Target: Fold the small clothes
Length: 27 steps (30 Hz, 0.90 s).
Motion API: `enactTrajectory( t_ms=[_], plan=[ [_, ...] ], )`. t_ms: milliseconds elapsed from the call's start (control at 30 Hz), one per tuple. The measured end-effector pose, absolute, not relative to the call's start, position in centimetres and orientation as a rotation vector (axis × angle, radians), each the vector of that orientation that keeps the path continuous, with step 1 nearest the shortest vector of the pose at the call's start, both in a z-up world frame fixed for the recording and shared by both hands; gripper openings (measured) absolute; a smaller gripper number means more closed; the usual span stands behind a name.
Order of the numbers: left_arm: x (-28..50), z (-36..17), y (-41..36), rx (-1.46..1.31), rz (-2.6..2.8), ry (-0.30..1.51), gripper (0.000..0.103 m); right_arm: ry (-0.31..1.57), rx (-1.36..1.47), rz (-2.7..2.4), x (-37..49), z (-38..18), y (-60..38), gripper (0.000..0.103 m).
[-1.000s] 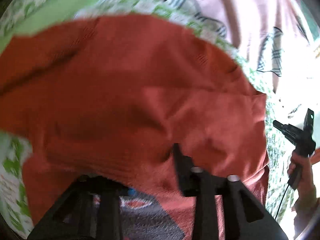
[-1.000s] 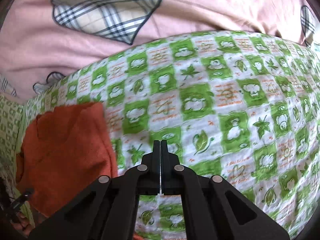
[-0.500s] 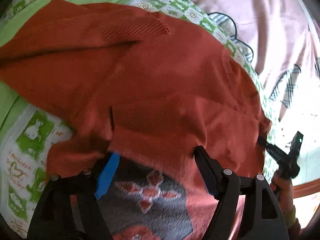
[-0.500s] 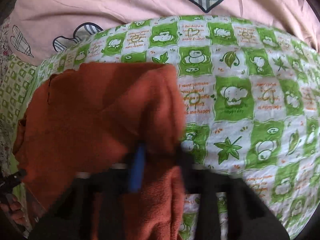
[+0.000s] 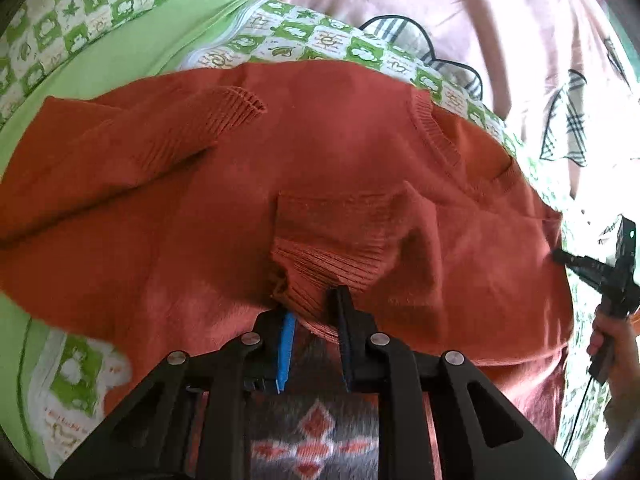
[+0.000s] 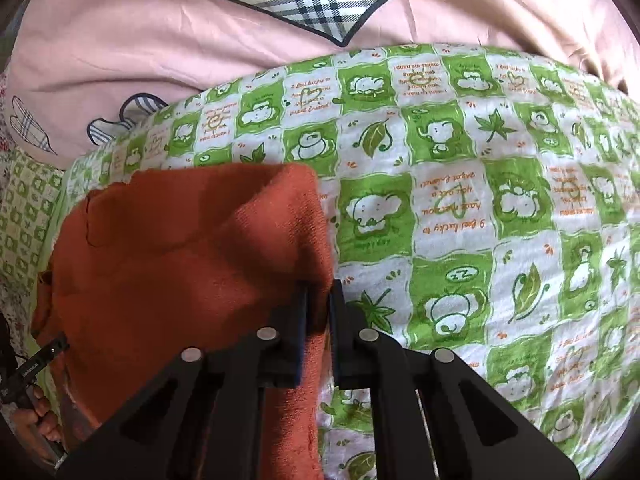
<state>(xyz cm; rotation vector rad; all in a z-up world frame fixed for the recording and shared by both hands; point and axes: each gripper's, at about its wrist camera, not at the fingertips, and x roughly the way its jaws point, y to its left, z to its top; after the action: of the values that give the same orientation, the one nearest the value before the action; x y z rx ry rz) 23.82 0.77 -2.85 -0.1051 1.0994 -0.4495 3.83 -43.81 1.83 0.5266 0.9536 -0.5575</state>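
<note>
Rust sweater (image 5: 280, 184) spread on green-checked blanket (image 6: 440, 216), pink quilt (image 6: 160, 40) behind. Left gripper (image 5: 312, 312) pinches ribbed cuff (image 5: 336, 268); right gripper (image 6: 318, 304) clamps sweater edge.

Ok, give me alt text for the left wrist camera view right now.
The left gripper pinches the ribbed hem of an orange sweater spread over a green-and-white patterned sheet. One sleeve cuff lies folded across the sweater's back, and the right gripper meets its far right edge.
</note>
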Motion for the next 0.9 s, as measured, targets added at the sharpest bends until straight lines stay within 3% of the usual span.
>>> enactTrajectory(
  t_ms=[133, 233, 267, 300, 333, 367, 400, 433, 467, 533, 600, 633, 733, 833, 900],
  plan=[
    [22.1, -2.7, 1.9, -0.139, -0.469, 1.148, 0.020, 0.896, 0.515, -0.563, 2.9, 3.7, -41.9, 0.020],
    [22.6, -3.6, 2.9, -0.252, -0.478, 1.207, 0.046, 0.882, 0.522, -0.486, 2.6, 4.2, -39.2, 0.033],
    [22.9, -3.6, 2.9, -0.270, -0.467, 1.212, 0.057, 0.893, 0.513, -0.461, 2.9, 4.0, -38.4, 0.034],
    [23.2, -3.7, 2.9, -0.294, -0.459, 1.215, 0.061, 0.910, 0.503, -0.436, 3.3, 3.7, -37.5, 0.034],
    [23.7, -3.8, 2.5, -0.311, -0.455, 1.202, 0.060, 0.931, 0.495, -0.407, 3.8, 3.2, -36.6, 0.034],
    [24.0, -3.8, 2.1, -0.290, -0.447, 1.185, 0.052, 0.954, 0.492, -0.384, 4.2, 2.5, -35.9, 0.034],
    [24.2, -3.7, 1.7, -0.258, -0.436, 1.180, 0.025, 0.976, 0.492, -0.377, 4.5, 1.8, -35.4, 0.034],
    [24.3, -3.6, 1.4, -0.221, -0.429, 1.180, 0.013, 1.009, 0.493, -0.381, 4.8, 1.0, -34.9, 0.035],
    [24.3, -3.3, 1.5, -0.214, -0.433, 1.170, 0.010, 1.033, 0.503, -0.387, 4.9, 0.3, -34.6, 0.035],
    [23.7, -2.9, 1.9, -0.177, -0.421, 1.138, 0.008, 1.036, 0.520, -0.380, 4.5, -0.2, -33.8, 0.035],
    [23.4, -3.2, 2.4, -0.138, -0.408, 1.144, 0.008, 1.058, 0.499, -0.370, 4.6, -0.7, -33.1, 0.043],
    [23.3, -3.7, 2.7, -0.133, -0.406, 1.153, 0.007, 1.098, 0.494, -0.351, 4.8, -1.6, -32.7, 0.052],
    [22.9, -3.4, 3.5, -0.139, -0.422, 1.157, 0.008, 1.133, 0.462, -0.355, 5.5, -2.5, -32.0, 0.056],
    [22.4, -1.9, 4.2, -0.119, -0.437, 1.140, 0.016, 1.083, 0.503, -0.348, 5.8, -1.3, -31.6, 0.057],
    [22.1, -0.8, 4.9, -0.094, -0.430, 1.122, 0.036, 1.063, 0.496, -0.341, 5.9, -0.6, -31.2, 0.057]
  ],
)
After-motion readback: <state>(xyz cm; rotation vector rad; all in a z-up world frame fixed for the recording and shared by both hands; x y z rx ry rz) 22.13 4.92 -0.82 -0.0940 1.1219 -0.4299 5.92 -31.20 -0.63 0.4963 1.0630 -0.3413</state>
